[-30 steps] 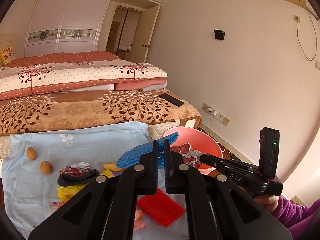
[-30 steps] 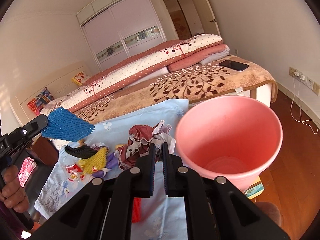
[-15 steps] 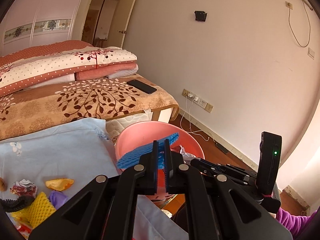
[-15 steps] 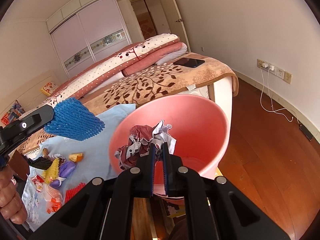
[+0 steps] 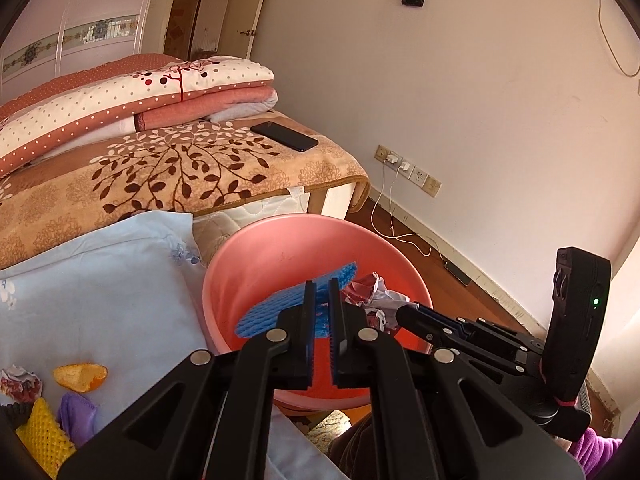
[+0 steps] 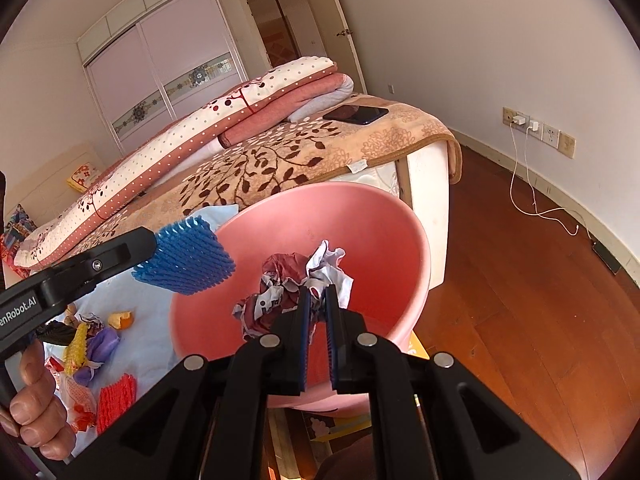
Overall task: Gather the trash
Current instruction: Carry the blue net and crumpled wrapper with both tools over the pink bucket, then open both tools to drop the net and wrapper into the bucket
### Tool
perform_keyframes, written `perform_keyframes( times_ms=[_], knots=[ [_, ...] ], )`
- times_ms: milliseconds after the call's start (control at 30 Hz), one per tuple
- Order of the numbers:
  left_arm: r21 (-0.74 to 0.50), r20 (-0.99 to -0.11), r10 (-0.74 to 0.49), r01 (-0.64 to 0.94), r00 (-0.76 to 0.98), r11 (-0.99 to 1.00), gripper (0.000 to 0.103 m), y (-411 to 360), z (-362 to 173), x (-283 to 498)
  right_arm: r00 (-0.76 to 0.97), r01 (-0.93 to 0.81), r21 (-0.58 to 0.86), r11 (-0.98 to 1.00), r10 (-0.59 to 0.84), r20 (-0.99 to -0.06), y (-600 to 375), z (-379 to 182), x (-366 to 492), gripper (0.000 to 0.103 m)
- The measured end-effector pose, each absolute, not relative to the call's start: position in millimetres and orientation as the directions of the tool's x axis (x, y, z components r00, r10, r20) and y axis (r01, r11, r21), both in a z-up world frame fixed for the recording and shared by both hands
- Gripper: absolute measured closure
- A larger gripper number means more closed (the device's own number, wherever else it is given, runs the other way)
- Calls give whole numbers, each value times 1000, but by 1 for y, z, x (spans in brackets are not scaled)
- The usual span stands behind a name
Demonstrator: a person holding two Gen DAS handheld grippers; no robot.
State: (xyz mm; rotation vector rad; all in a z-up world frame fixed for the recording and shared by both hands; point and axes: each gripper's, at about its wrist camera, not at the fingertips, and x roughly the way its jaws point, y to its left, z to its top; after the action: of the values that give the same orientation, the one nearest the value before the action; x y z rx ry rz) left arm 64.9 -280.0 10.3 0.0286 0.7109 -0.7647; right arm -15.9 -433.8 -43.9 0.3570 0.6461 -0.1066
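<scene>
My left gripper [image 5: 320, 286] is shut on a blue foam net [image 5: 280, 306] and holds it over the mouth of the pink bucket [image 5: 256, 252]. In the right wrist view the blue foam net [image 6: 186, 260] hangs above the rim of the pink bucket [image 6: 404, 216]. My right gripper [image 6: 317, 292] is shut on a crumpled red-and-white paper wad [image 6: 288, 284] and holds it over the bucket's opening. The wad [image 5: 370, 292] also shows just right of my left fingers.
A light blue cloth [image 5: 100, 280] left of the bucket carries more trash: an orange peel [image 5: 80, 376], a yellow foam net [image 5: 44, 436], a purple scrap [image 5: 78, 416] and a red foam net [image 6: 116, 402]. The bed [image 5: 160, 168] with a phone [image 5: 284, 136] lies behind. Wooden floor [image 6: 520, 280] is on the right.
Both grippers have moved right, from over the cloth to over the bucket, carrying the blue net and the paper wad. Both stay shut.
</scene>
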Motion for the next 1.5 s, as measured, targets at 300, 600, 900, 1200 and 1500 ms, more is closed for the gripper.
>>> perform_keyframes(
  times_ms=[300,600,900,1200,1500],
  knots=[
    [-246,-634,-604,615,483,749,64,-279,12,70,807,186,315,931,38,-589,-437,-38,-14,65],
    [-212,-600,-596,613,534,761,64,-276,27,64,821,129,308,943,73,-567,-429,-25,-19,62],
    [-152,-591,-527,557,611,816,64,-269,33,64,830,24,317,948,158,-536,-415,-14,-12,61],
    [-174,-595,-484,485,641,857,64,-224,32,66,809,-72,305,950,235,-539,-384,-9,-2,61],
    [-201,-587,-379,325,716,924,64,-138,45,58,789,-139,267,954,269,-552,-342,-8,-7,61]
  ],
)
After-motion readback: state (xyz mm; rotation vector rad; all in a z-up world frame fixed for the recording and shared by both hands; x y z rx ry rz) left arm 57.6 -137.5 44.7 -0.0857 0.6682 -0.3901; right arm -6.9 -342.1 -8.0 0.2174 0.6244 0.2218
